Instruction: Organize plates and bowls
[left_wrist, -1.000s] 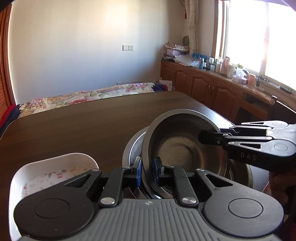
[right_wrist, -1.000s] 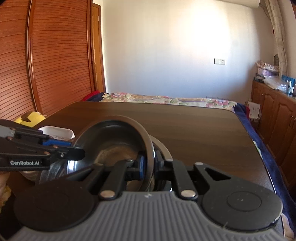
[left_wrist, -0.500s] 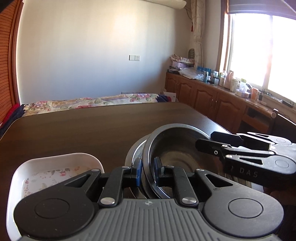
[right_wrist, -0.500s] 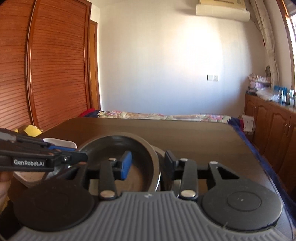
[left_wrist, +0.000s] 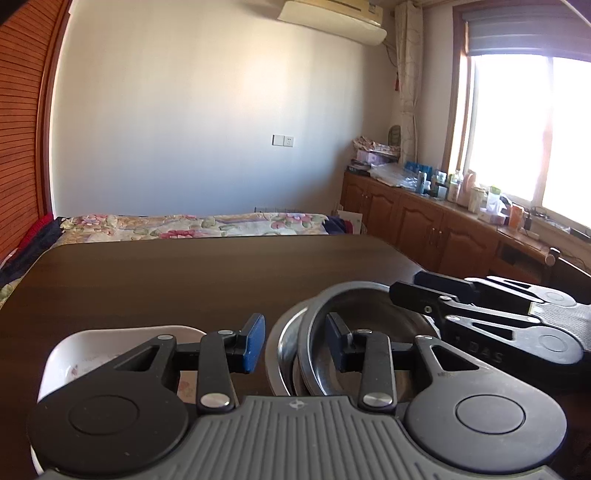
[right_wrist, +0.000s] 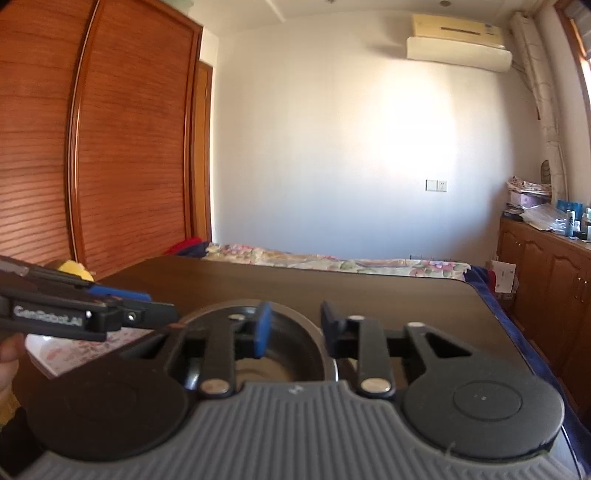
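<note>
Left gripper (left_wrist: 295, 341): its blue-padded fingers stand apart and hold nothing. In the left wrist view one pad sits above the gap between the dish and the bowls, the other above the bowls' near rim.
Right gripper (right_wrist: 293, 328): its fingers are also spread, with nothing between them. It sits over the near right edge of the bowls. In the left wrist view it reaches in from the right, its black tips over the bowls' far rim.
Bowls (left_wrist: 369, 325): two steel bowls, one nested inside the other, rest on the table. The inner one sits slightly off to the right, so the outer rim shows as a crescent on the left.
Dish (left_wrist: 92, 354): a white, shallow dish with rounded corners and a flower print inside. It lies on the table just left of the bowls; whether they touch cannot be told.
Table (left_wrist: 184, 280): dark brown wood with rounded corners.
Hand (right_wrist: 7, 358): part of a hand shows at the left edge of the right wrist view, behind the left gripper.
Room: a bed (left_wrist: 192, 223) with a flowered cover lies beyond the table, wooden cabinets (left_wrist: 424, 229) under a bright window on the right.
</note>
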